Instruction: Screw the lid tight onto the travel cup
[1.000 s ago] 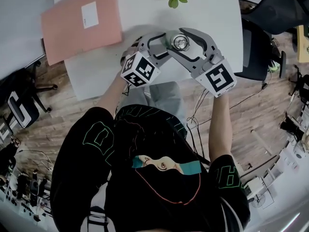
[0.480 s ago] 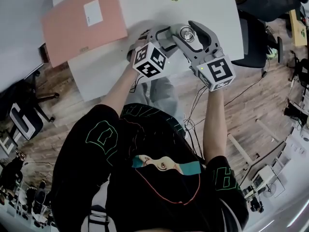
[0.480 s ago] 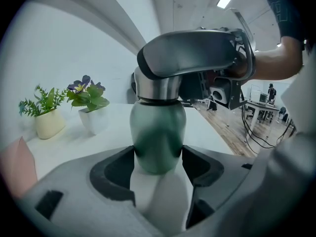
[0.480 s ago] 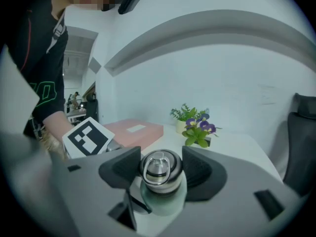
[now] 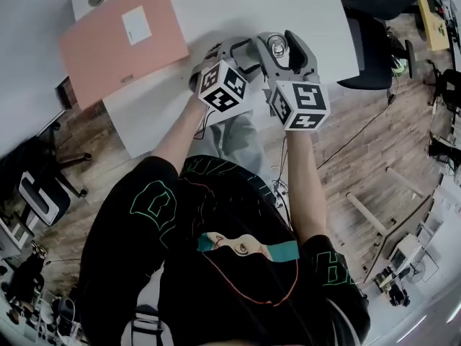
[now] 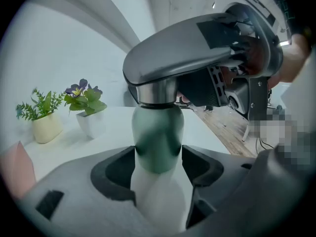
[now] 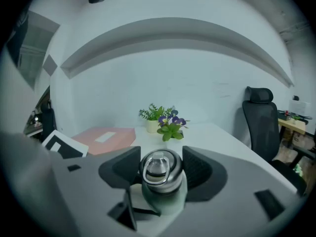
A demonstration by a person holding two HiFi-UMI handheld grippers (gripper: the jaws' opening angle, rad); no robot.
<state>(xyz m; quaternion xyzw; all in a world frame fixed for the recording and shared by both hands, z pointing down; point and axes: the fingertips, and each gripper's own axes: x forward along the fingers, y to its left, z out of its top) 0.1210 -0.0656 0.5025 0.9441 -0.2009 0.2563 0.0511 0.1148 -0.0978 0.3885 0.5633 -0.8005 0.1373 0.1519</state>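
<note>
2 hand-held grippers share 1 cup over the white surface (image 5: 209,6), near its edge.
The left hand-held gripper (image 6: 158,169) is clamped on the upright green cup (image 6: 158,132). The right hand-held gripper (image 7: 159,172) is clamped on the steel lid (image 5: 277,46) sitting on the cup. Beyond are a pink folder (image 5: 122,38) and 2 plants (image 6: 86,100).

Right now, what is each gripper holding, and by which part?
The left gripper clamps the travel cup by its green body, below the top. The right gripper grips the steel lid by its sides, on top of the cup.
</note>
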